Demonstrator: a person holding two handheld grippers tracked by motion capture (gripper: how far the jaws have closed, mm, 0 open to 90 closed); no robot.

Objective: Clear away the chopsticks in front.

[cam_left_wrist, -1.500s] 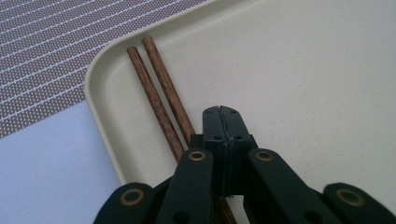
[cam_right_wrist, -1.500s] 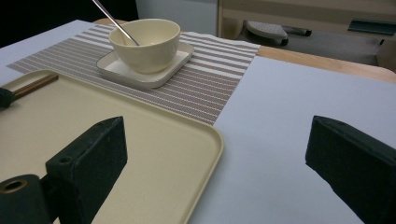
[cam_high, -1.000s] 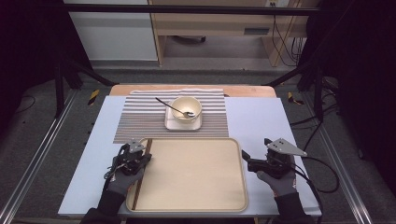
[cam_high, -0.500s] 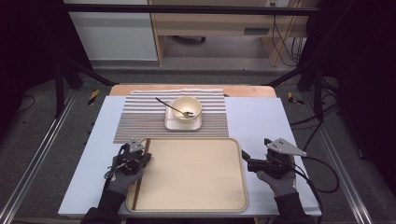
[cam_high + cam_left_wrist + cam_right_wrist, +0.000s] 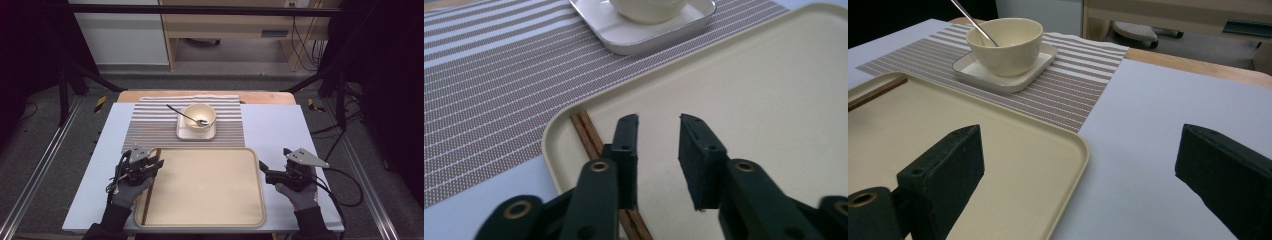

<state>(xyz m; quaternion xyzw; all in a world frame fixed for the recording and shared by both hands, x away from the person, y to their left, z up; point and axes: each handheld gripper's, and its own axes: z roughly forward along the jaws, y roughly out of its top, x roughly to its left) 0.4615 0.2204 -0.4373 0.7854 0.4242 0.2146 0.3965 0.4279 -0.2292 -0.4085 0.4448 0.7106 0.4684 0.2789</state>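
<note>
A beige tray (image 5: 205,185) lies at the near middle of the table. A pair of brown chopsticks (image 5: 588,131) rests inside the tray along its left rim (image 5: 144,206). My left gripper (image 5: 659,122) hovers over that left edge (image 5: 159,166). Its jaws have just been opening and nothing is between them; the chopsticks run under its left jaw. My right gripper (image 5: 1080,137) stands wide open at the tray's right rim (image 5: 262,172), holding nothing. Beyond the tray, a cream bowl (image 5: 199,115) with a metal spoon (image 5: 181,112) in it sits on a square white plate (image 5: 186,133).
The bowl and plate rest on a striped placemat (image 5: 150,125), on a pale blue table cover (image 5: 272,130). The wooden table edge (image 5: 260,96) shows at the back. Black frame rails and cables run along both sides of the table.
The left gripper's jaws stand a little wider apart than before. The right hand, tray, bowl and spoon have kept still.
</note>
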